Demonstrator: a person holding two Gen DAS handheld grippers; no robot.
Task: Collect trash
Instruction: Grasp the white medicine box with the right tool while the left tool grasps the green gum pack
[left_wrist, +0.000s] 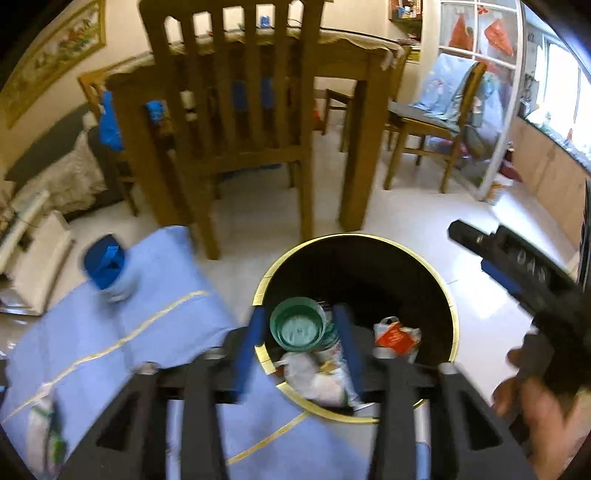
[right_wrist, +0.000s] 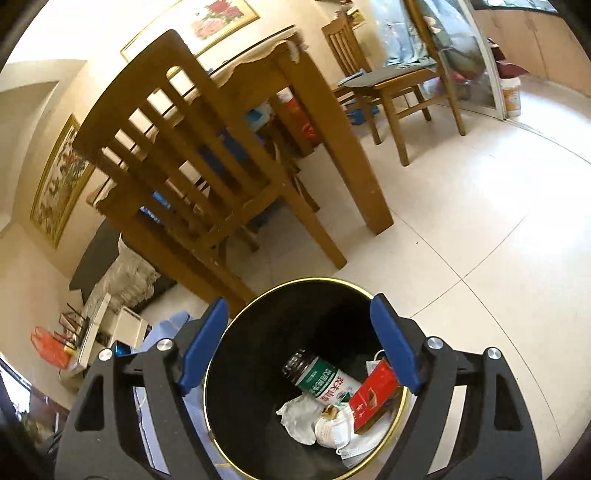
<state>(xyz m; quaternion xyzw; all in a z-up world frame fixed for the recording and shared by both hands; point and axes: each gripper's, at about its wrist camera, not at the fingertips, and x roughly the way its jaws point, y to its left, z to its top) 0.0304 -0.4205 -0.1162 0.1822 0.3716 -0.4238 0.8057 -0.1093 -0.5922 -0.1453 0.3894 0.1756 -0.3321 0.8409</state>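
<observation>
A black bin with a gold rim (left_wrist: 448, 295) (right_wrist: 236, 314) stands on the tiled floor. In it lie a green-labelled bottle (right_wrist: 325, 380), crumpled white paper (right_wrist: 301, 417) and a red packet (right_wrist: 375, 397) (left_wrist: 395, 338). In the left wrist view my left gripper (left_wrist: 301, 321) is over the bin with its jaws apart, and the bottle's green end (left_wrist: 297, 328) shows between the pads; I cannot tell whether they touch it. My right gripper (right_wrist: 301, 345) is open and empty above the bin; it also shows at the right of the left wrist view (left_wrist: 517, 266).
A blue mat (left_wrist: 147, 332) lies left of the bin with a blue-capped container (left_wrist: 107, 267) and a wrapper (left_wrist: 44, 432) on it. A wooden chair (left_wrist: 236, 122) and table (left_wrist: 354, 110) stand behind the bin. A second chair (left_wrist: 436, 122) is at the back right.
</observation>
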